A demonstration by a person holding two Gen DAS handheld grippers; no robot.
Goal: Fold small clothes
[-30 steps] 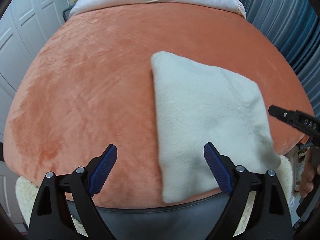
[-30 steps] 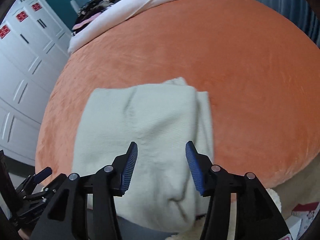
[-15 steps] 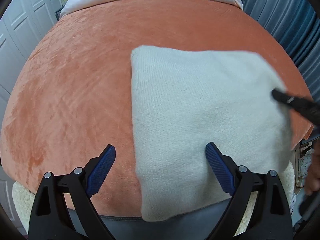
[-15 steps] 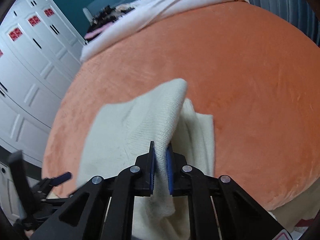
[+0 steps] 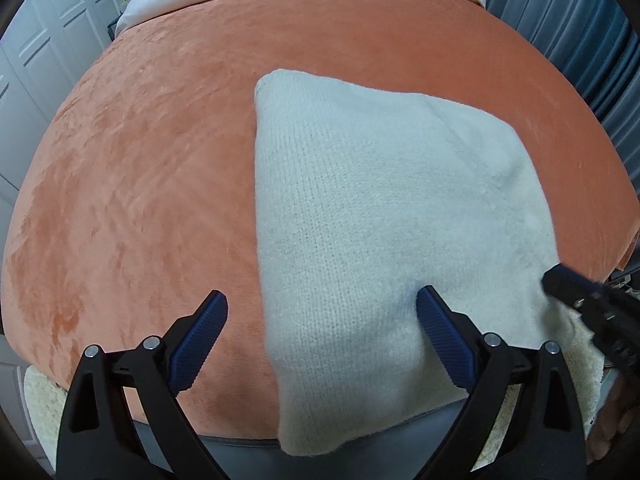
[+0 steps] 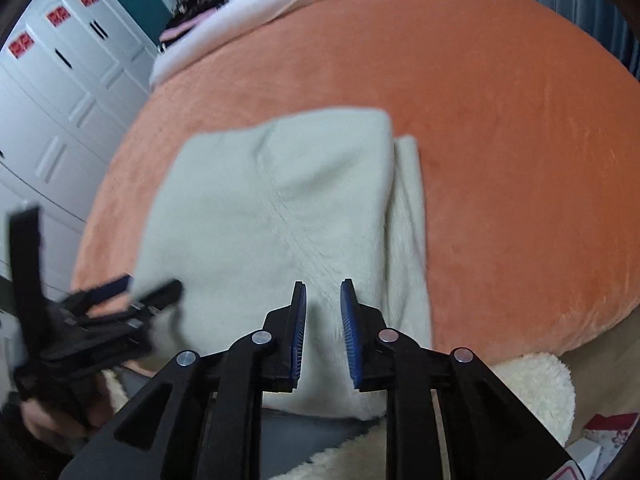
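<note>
One fold looks done: the cream knit garment [image 5: 380, 216] lies doubled on the orange bed cover [image 5: 140, 168], near its front edge, a lower layer showing along its right side. Next move likely calls for a grip on an edge to fold again. Left tongs [image 5: 320, 320] hover wide apart over its near-left edge; right tongs [image 6: 323, 316] hover narrowly apart, clamping nothing.

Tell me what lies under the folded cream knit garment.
The cream knit garment lies on the orange plush blanket. At its right side a lower layer of the same knit sticks out. Whatever else is folded inside is covered.
</note>
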